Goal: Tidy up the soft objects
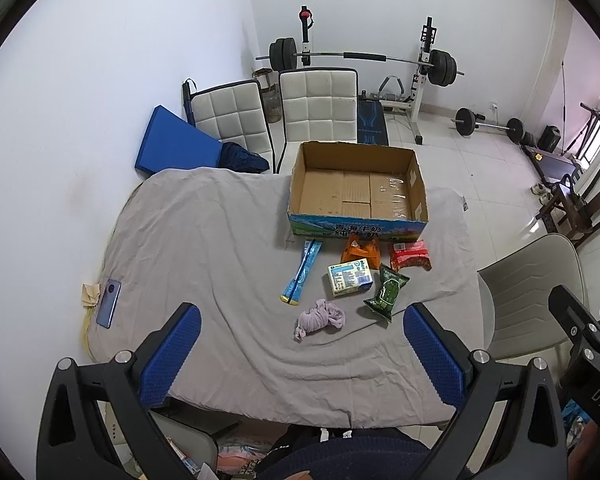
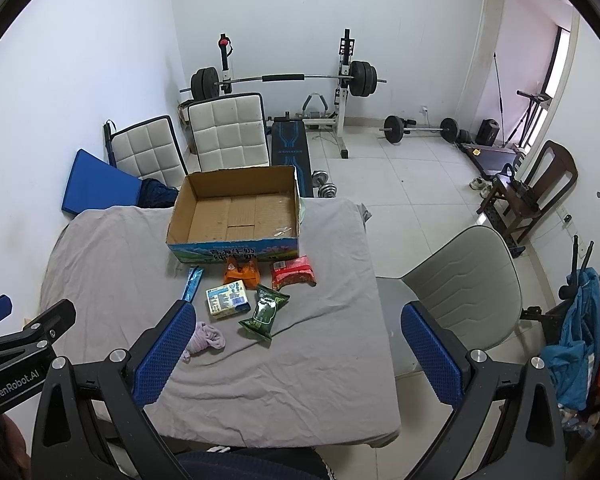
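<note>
The crumpled lilac cloth (image 1: 321, 317) lies on the grey-covered table (image 1: 204, 240), nearest the person, with the snack packets between it and the empty cardboard box (image 1: 358, 188). It sits ahead of the left gripper (image 1: 300, 354), roughly centred between its spread, empty fingers; the right gripper (image 2: 296, 354), also spread and empty, has it beside its left finger (image 2: 164, 354), so left looks better placed.

A counter (image 1: 204, 240) draped in wrinkled grey cloth is carrying an open cardboard box (image 1: 358, 188); lying just in front of the box are a blue sachet (image 1: 302, 272), orange packet (image 1: 361, 250), red packet (image 1: 411, 255), white pack (image 1: 349, 278), green packet (image 1: 386, 291) and lilac cloth (image 1: 320, 318), with a phone (image 1: 109, 303) sitting far left of the box
</note>
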A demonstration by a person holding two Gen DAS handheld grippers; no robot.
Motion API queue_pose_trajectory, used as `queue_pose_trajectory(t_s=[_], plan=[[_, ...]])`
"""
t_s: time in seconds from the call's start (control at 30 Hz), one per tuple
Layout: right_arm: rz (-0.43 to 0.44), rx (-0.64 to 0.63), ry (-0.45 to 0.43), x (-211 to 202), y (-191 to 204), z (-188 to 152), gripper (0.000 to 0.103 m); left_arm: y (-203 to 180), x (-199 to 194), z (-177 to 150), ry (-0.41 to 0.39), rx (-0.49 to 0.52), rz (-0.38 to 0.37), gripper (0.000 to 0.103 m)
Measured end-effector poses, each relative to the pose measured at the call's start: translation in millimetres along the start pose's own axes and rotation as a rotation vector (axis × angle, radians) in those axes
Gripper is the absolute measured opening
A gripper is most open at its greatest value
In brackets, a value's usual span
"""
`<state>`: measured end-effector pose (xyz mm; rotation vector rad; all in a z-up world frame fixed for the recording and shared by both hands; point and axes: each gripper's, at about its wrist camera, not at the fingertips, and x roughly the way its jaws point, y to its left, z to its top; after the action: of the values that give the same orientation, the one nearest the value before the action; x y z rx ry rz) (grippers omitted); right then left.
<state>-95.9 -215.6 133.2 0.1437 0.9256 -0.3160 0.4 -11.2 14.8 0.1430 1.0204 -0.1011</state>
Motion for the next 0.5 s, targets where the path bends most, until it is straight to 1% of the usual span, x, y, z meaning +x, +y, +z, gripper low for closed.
queue_pose_trajectory(t_s=[0.5], plan=[[0.006, 0.004, -0.007, -1.7, -0.4, 2.6, 0.103, 0.4, -2.4, 2.3, -0.009, -0.002, 0.001, 0.103]])
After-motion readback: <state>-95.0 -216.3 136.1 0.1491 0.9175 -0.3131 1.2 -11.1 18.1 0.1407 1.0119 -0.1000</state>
